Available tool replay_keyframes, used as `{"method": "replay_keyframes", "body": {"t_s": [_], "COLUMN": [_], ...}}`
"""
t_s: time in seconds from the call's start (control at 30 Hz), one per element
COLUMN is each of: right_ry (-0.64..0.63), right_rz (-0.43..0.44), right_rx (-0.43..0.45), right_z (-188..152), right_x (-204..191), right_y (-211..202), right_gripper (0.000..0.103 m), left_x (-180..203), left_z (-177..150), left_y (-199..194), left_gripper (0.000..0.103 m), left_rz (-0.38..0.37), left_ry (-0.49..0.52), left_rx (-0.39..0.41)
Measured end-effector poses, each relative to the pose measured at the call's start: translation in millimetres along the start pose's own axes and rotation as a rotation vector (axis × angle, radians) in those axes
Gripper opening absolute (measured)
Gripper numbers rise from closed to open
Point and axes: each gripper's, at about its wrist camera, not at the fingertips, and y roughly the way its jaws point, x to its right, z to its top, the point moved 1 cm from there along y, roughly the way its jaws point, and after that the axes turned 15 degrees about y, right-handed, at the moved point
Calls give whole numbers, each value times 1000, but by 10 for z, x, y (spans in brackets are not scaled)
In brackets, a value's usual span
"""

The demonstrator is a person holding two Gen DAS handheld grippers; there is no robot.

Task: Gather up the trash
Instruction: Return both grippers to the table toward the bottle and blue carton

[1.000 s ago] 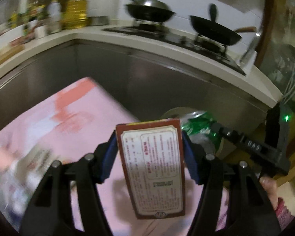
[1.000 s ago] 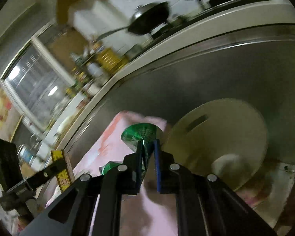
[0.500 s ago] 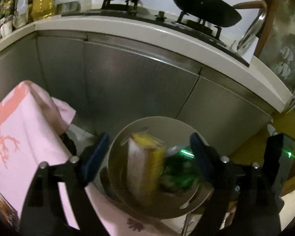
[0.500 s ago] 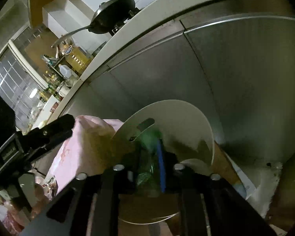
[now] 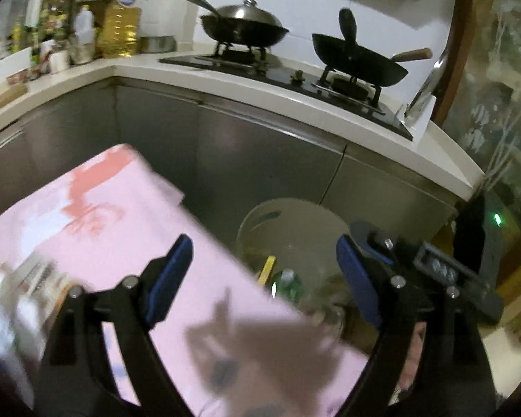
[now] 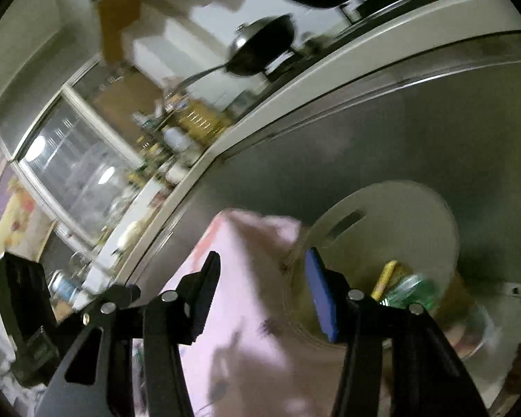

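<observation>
Cabinets [image 5: 267, 160] of grey steel run under the stove, and against them stands the pale bin [image 5: 295, 222], just beside the pink-covered bench [image 5: 87, 229]. A second ago the left tool [image 5: 264, 271] clamped a red-and-yellow carton and the right tool [image 6: 260, 288] pinched a green bottle; now both sit low in the bin, the carton [image 6: 385, 278] on edge and touching the bottle [image 6: 413, 288]. That batch looks delivered, so any trash left on the bench would be next. Both tools have pulled back from the bin mouth and hang over the bench edge, pointing toward the bin, the right one rolled to a slant. Each has its blue pads spread wide apart, gripping nothing.
</observation>
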Motion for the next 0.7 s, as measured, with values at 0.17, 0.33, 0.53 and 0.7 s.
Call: {"method": "replay_keyframes", "body": {"t_s": [0.17, 0.33, 0.53, 0.7], "right_ry": [-53, -96, -215, -251], "right_rz": [43, 58, 63, 41], "right_rx": [-145, -270, -422, -506], "right_z": [-538, -1123, -1866, -2364], "right_x": [-380, -737, -1321, -1722], "right_y": [167, 356, 629, 936], "right_gripper": [49, 49, 49, 62], "left_x": [-140, -510, -1213, -1840], "left_z": [-582, -1374, -2192, -2518], "left_y": [-708, -1490, -2221, -2471], "left_gripper": [81, 81, 81, 81], "left_rz": [56, 163, 333, 368], "left_ry": [-3, -59, -236, -444], "left_rx": [-10, -46, -69, -51]}}
